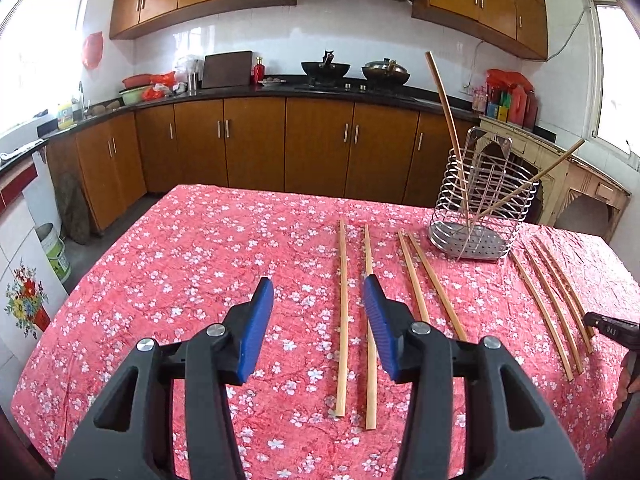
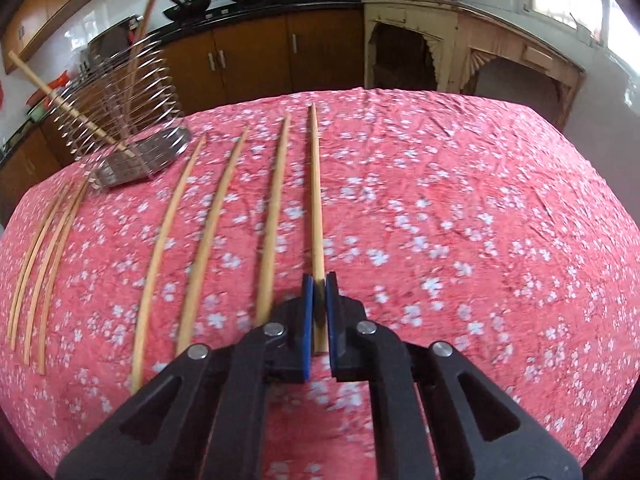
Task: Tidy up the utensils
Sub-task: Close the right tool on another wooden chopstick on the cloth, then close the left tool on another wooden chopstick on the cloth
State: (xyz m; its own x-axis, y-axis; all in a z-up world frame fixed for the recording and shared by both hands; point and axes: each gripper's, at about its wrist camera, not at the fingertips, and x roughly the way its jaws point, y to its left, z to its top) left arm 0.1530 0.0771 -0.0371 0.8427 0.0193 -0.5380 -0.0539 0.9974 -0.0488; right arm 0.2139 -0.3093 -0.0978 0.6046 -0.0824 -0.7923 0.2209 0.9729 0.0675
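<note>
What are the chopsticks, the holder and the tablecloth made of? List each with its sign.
Chopsticks: probably bamboo or light wood, matt tan, unpainted.
Holder: metal, likely stainless steel; shiny wire rings over a perforated base.
Tablecloth: looks like thin fabric or plastic sheet, wrinkled, pink with printed white blossoms.

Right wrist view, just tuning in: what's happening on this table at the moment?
The right gripper has shut on the near end of the rightmost wooden chopstick, which lies on the pink floral tablecloth. The left gripper is open above another chopstick pair, holding nothing. Two chopsticks already stand in the wire metal utensil holder; several more lie in rows on the cloth.
</note>
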